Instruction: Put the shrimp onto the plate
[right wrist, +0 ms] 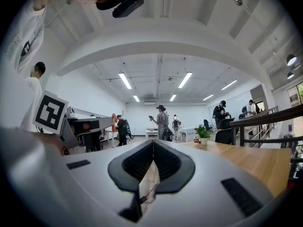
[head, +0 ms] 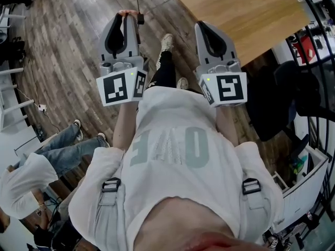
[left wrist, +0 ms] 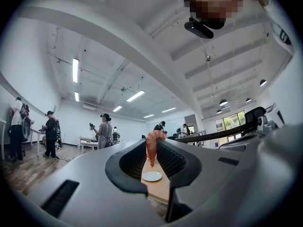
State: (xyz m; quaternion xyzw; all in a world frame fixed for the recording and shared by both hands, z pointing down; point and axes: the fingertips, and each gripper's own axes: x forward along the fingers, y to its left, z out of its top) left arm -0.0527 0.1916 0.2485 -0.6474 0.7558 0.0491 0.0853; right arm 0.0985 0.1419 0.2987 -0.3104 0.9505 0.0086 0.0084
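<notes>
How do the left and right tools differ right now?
Grip: the left tool is shut on the shrimp, which hangs from its jaw tips. The right tool is shut on nothing, tips meeting.
Aim: the left tool's view has the white plate on the table beyond its jaws. The right tool's view shows only floor through its gap.
Shared: both are held side by side, pointing the same way.

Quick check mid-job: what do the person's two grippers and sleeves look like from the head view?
Both the left gripper and right gripper are light grey with black-lined, tapering jaws. Each carries a white cube with black square markers and a small green light. The T-shirt is white, short-sleeved.
</notes>
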